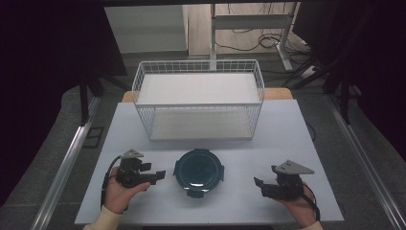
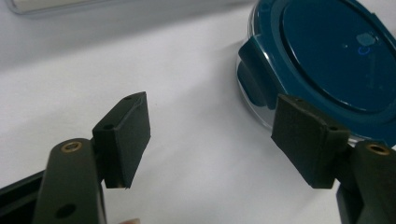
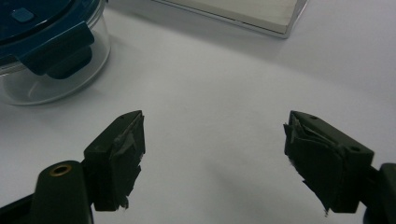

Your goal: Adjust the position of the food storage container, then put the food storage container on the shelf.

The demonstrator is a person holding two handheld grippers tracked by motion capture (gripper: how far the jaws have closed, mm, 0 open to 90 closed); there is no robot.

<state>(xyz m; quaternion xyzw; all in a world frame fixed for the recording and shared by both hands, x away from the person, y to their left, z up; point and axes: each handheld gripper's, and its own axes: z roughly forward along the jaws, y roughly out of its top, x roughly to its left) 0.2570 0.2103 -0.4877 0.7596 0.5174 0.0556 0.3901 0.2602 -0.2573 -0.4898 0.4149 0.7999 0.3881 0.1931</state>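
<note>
Left gripper view: left gripper (image 2: 212, 140) spread wide, empty (container (image 2: 327, 60) just beside); right gripper (image 3: 212, 161) likewise spread.

white wire basket (image 1: 198, 98), white table (image 1: 287, 139)

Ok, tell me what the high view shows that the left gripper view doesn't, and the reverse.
High view alone: the white wire basket, the right gripper open, and both of the person's hands. Left gripper view alone: a close look at the left gripper with nothing between its open jaws, and the container's side latch. Both: the round container with the dark teal lid on the white table.
</note>
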